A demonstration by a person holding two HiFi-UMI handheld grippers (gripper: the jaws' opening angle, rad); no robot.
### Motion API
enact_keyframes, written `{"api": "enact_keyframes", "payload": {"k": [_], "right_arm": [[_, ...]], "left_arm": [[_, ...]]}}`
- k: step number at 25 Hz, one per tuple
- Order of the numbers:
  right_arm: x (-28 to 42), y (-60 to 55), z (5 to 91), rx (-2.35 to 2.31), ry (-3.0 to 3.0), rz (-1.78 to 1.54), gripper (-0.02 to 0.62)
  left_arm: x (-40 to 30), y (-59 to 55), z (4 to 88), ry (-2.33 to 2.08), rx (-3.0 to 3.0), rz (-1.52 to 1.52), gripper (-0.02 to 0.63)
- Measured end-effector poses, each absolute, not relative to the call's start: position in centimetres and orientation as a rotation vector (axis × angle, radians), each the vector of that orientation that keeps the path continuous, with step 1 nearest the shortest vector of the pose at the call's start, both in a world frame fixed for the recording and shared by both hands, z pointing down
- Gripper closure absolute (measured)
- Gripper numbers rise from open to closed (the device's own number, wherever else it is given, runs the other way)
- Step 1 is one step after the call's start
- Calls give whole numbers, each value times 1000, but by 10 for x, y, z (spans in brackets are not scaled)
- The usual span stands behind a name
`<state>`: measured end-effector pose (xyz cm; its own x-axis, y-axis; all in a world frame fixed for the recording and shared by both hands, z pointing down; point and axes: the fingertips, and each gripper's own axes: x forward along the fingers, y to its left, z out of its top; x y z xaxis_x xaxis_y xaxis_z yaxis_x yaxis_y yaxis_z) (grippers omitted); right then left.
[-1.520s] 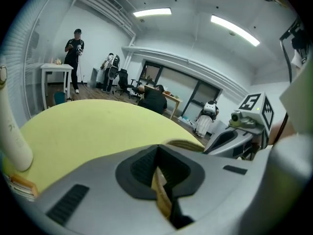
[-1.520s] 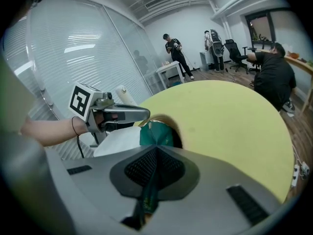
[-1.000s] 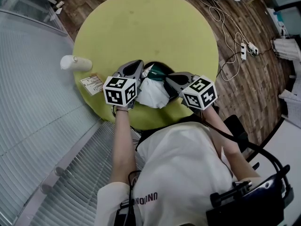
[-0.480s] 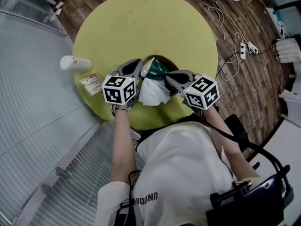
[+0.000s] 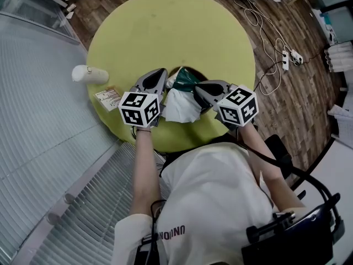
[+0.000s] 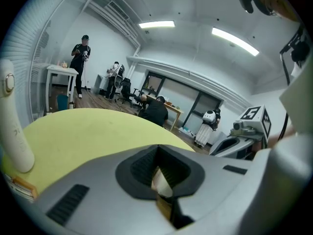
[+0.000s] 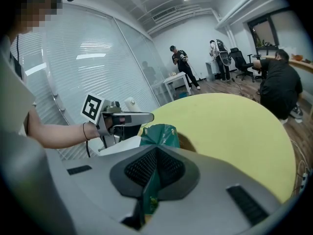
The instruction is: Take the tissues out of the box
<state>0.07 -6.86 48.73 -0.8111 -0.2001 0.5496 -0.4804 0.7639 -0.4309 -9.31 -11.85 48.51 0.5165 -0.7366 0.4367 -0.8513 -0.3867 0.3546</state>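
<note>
A green tissue pack (image 5: 186, 77) sits near the front of the round yellow-green table (image 5: 165, 26), with a bunch of white tissue (image 5: 179, 108) spilling toward me between the two grippers. My left gripper (image 5: 161, 74) is at the pack's left edge. Its jaws (image 6: 157, 165) are shut on a thin pale sheet (image 6: 159, 180), which looks like tissue. My right gripper (image 5: 197, 88) is on the pack's right side, shut (image 7: 155, 164) on a green flap of the pack (image 7: 159, 132). The left gripper (image 7: 122, 117) also shows in the right gripper view, above white tissue (image 7: 120, 147).
A white bottle (image 5: 88, 73) lies at the table's left edge, and a small printed card (image 5: 107, 99) is beside it. A glass wall runs along the left. Cables and a power strip (image 5: 287, 57) lie on the wood floor at right. People stand and sit in the room's background.
The white tissue bunch between the grippers shows smaller than a second ago. Both grippers have stayed nearly in place and shut.
</note>
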Motion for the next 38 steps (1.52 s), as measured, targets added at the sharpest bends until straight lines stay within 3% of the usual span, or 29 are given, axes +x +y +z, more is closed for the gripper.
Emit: {"api": "enact_keyframes", "payload": {"k": [38], "right_arm": [[-1, -81, 456, 582, -2568, 712, 578]], "left_arm": [[-121, -84, 417, -1572, 2231, 86, 594]]}}
